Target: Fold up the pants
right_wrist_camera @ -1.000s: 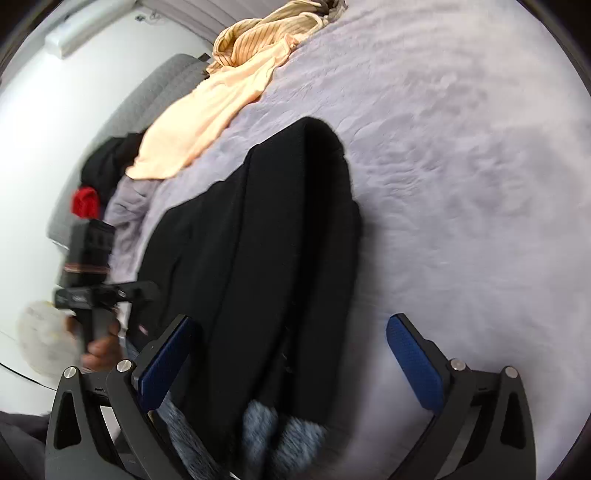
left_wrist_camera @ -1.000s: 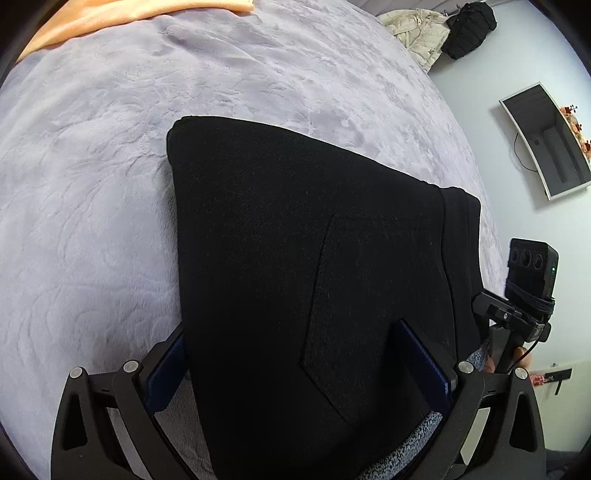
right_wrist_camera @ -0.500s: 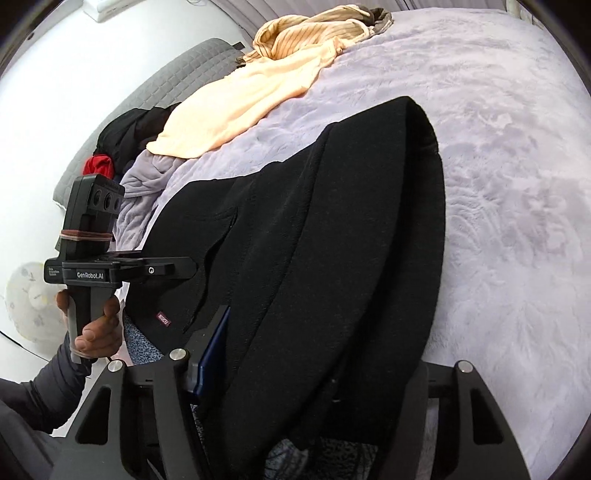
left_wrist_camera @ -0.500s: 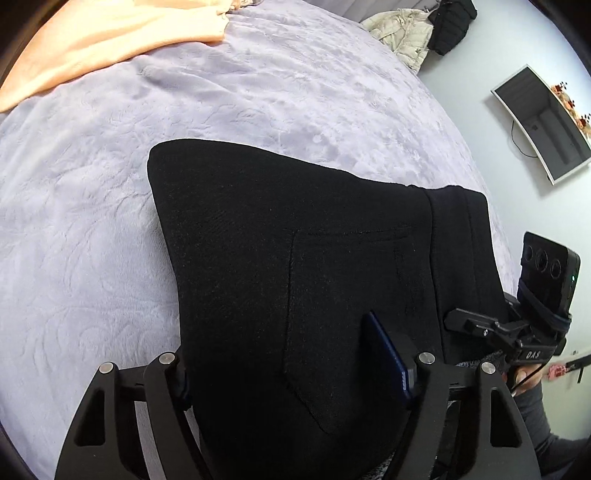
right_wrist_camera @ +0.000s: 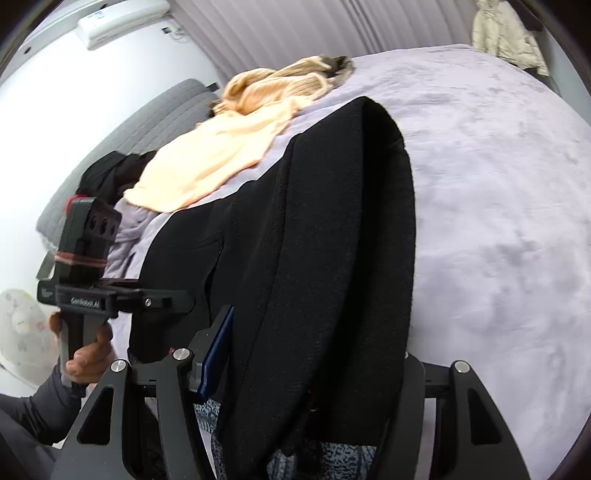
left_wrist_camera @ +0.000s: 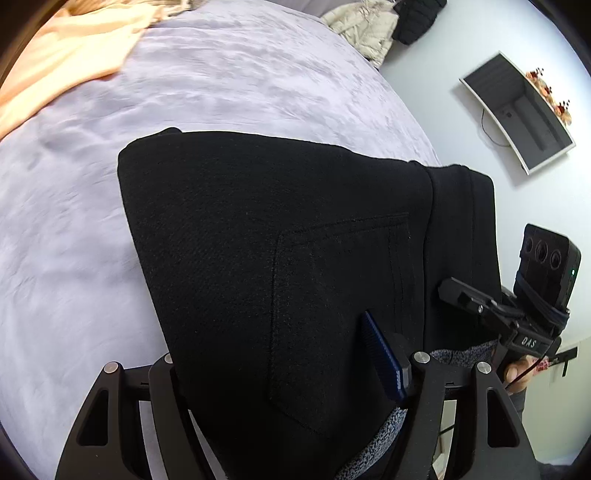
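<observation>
Black pants (left_wrist_camera: pixel 258 240) with a grey speckled lining lie folded on a lavender bedspread (left_wrist_camera: pixel 74 221), a back pocket facing up. My left gripper (left_wrist_camera: pixel 284 373) is shut on the near edge of the pants; one blue pad (left_wrist_camera: pixel 384 358) shows, the other is hidden under cloth. My right gripper (right_wrist_camera: pixel 306 354) is shut on the same near edge of the pants (right_wrist_camera: pixel 332 221), further along it; one blue pad (right_wrist_camera: pixel 218 347) shows. Each gripper shows in the other's view, the right one (left_wrist_camera: pixel 532 306) and the left one (right_wrist_camera: pixel 88 273).
A peach garment (right_wrist_camera: pixel 221 155) and a striped one (right_wrist_camera: pixel 280 81) lie on the far side of the bed. Dark clothes (right_wrist_camera: pixel 110 173) sit by a grey headboard. A cream jacket (left_wrist_camera: pixel 365 29) hangs beyond the bed. A wall shelf (left_wrist_camera: pixel 517 110) is at right.
Both grippers went from open around the pants' edge to shut on it. The pants' near edge has since risen slightly and both views tilted up.
</observation>
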The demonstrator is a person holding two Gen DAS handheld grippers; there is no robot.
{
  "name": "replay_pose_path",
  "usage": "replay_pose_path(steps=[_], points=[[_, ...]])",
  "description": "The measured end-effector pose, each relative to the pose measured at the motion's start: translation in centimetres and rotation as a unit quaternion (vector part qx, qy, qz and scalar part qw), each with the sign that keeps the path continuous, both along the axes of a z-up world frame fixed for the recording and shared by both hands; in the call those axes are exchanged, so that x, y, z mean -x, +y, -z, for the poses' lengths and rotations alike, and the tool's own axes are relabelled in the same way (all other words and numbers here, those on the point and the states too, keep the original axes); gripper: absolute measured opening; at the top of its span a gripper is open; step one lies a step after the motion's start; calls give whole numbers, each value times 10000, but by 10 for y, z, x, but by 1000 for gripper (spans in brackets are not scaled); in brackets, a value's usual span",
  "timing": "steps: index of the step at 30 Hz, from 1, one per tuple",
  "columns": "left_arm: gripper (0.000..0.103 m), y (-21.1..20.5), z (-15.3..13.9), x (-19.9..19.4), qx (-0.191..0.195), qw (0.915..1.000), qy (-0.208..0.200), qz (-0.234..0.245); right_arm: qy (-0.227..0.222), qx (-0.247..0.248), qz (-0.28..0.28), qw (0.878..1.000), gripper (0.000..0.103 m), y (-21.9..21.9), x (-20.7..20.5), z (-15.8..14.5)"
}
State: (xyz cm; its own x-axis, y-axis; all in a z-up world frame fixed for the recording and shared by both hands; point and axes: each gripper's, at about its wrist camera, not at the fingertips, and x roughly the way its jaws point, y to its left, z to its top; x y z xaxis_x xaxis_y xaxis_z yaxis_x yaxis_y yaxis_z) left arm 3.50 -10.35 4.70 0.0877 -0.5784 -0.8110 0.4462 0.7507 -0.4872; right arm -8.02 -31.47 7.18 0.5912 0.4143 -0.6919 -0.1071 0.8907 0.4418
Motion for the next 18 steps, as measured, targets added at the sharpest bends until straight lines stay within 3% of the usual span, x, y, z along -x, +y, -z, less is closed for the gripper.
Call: replay_pose_path(steps=[7, 12, 15, 18], points=[[73, -51, 16, -21, -262, 9995, 137, 142, 327, -89, 404, 9986, 64, -54, -4, 20], [75, -54, 27, -29, -352, 9991, 210, 136, 430, -295, 476, 9975, 65, -67, -8, 40], [85, -58, 37, -39, -307, 9988, 375, 32, 517, -353, 507, 9968, 74, -69, -12, 48], [85, -47, 35, -37, -223, 9986, 483, -53, 671, -443, 670, 9945, 82, -69, -16, 53]])
